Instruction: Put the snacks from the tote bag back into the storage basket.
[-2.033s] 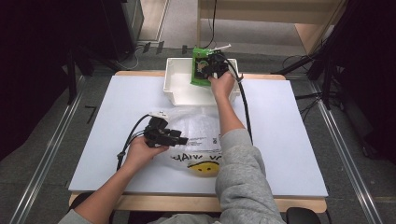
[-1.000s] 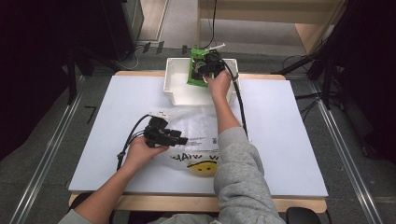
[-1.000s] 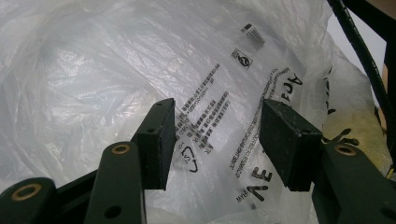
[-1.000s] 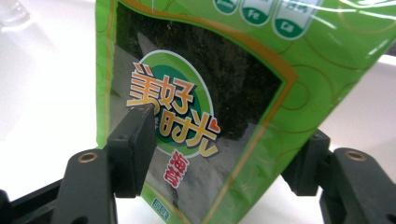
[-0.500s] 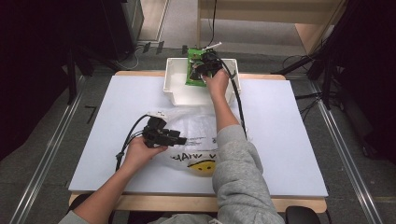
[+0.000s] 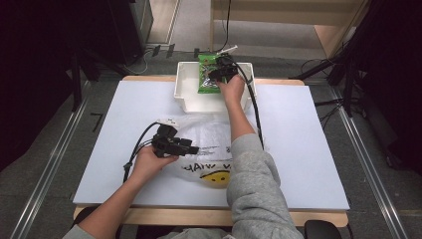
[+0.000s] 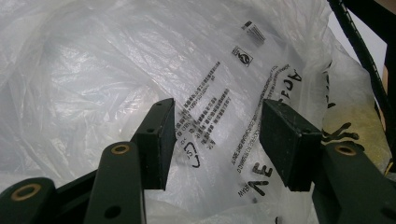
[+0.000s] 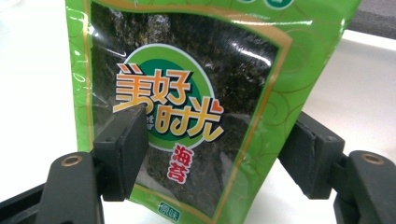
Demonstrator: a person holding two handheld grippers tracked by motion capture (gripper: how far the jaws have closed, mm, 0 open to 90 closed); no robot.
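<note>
Right gripper (image 8: pixel 212 144): the fingers are spread wide, and the jaws have just been opening. The green seaweed packet (image 8: pixel 187 93) stands between them. The left finger (image 8: pixel 123 149) overlaps the packet's front face near its lower left corner; the right finger (image 8: pixel 310 156) sits just outside the packet's right edge, partly behind it. Whether either pad touches the packet cannot be told. In the high view, this gripper (image 6: pixel 222 70) and the packet (image 6: pixel 208 73) are over the white bin (image 6: pixel 185 94) at the far side of the table (image 6: pixel 308 149).

Left gripper (image 7: pixel 217 135): the fingers are spread apart, nothing pinched. The clear plastic bag (image 7: pixel 116 70), printed with black text, lies directly beyond and beneath both fingertips and extends past them on each side. In the high view, this gripper (image 6: pixel 191 148) rests on the bag (image 6: pixel 209 132), which lies flat near the table's middle, well apart from the bin.
</note>
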